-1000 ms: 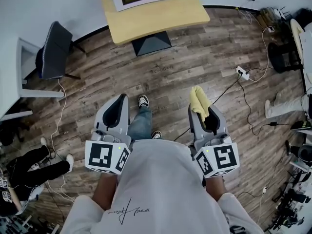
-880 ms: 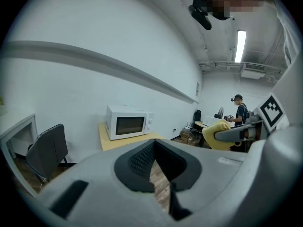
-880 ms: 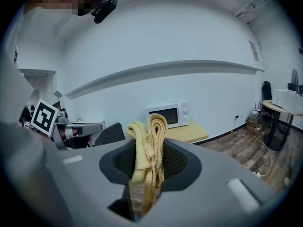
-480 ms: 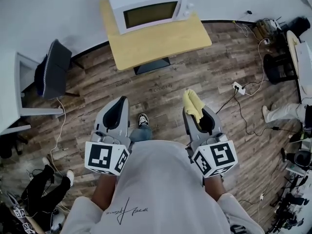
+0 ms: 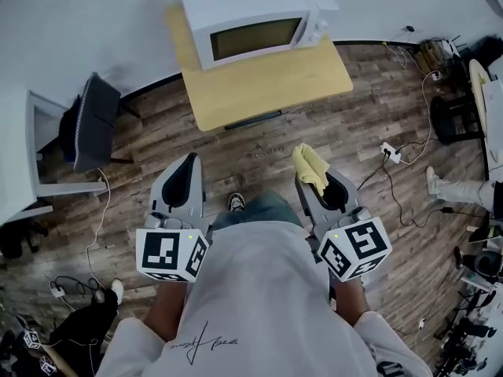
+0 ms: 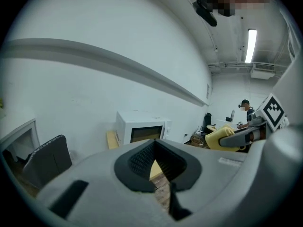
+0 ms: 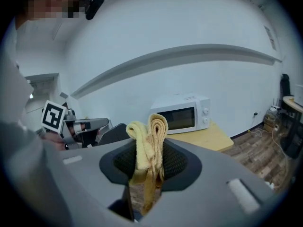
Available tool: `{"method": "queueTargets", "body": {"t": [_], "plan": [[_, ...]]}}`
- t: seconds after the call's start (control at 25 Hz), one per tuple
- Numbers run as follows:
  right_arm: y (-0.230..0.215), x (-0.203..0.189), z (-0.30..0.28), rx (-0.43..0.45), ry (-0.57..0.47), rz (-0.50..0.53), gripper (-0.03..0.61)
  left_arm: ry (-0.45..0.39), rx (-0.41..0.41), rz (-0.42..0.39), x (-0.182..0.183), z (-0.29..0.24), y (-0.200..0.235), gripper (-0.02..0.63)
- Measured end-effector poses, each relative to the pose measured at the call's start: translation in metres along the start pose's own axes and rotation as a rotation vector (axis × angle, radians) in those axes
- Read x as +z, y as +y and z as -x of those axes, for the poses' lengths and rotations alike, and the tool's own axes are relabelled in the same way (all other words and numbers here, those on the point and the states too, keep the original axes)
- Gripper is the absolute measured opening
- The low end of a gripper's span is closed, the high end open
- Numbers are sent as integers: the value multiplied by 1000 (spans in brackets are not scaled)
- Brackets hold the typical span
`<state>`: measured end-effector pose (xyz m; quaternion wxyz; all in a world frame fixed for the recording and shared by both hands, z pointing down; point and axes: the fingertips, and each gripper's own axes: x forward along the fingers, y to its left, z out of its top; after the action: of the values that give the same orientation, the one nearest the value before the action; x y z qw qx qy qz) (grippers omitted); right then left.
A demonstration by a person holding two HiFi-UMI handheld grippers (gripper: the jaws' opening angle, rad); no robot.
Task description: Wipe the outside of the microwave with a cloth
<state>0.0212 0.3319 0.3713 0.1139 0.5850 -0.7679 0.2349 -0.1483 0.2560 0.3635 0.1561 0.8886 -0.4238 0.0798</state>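
A white microwave (image 5: 255,22) stands on a light wooden table (image 5: 267,81) ahead of me, its dark door facing me; it also shows in the left gripper view (image 6: 139,130) and in the right gripper view (image 7: 182,112). My right gripper (image 5: 313,177) is shut on a folded yellow cloth (image 5: 310,165), which sticks up between its jaws (image 7: 150,143). My left gripper (image 5: 182,181) is shut and holds nothing (image 6: 156,171). Both grippers hang over the floor, well short of the table.
A dark chair (image 5: 90,120) stands left of the table beside a white desk (image 5: 31,155). Cables and a power strip (image 5: 391,151) lie on the wood floor at the right. Another person's legs (image 5: 86,320) show at the lower left. My own foot (image 5: 235,202) is between the grippers.
The microwave and table have come lower and nearer in the head view as I walk toward them. Both grippers keep their pose, the cloth still held.
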Motion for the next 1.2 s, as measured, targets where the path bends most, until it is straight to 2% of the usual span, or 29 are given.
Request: {"method": "queueTargets", "body": {"t": [0.08,0.2,0.56,0.68,0.84,1.2], "plan": [[1,1,-8,56,6,21,124,23,8,3,-3,-7,5,-11],[-2,8,-21,122,-24,-18,121,39,14,4,-3,-18,10,-11],[-52,58,-81,102,-46,21,112,6,47,35,27,-80,29,-12],[-71,79,-101,135,-49,-4,112,-26,54,58,46,-104,32,-12],[-101,110,-127,165,-65,2,112,-36,70,41,66,-141,37,-12],[-184,174,-181,188,-77,75,124,-105,178,-3,112,-219,43,-11]]}}
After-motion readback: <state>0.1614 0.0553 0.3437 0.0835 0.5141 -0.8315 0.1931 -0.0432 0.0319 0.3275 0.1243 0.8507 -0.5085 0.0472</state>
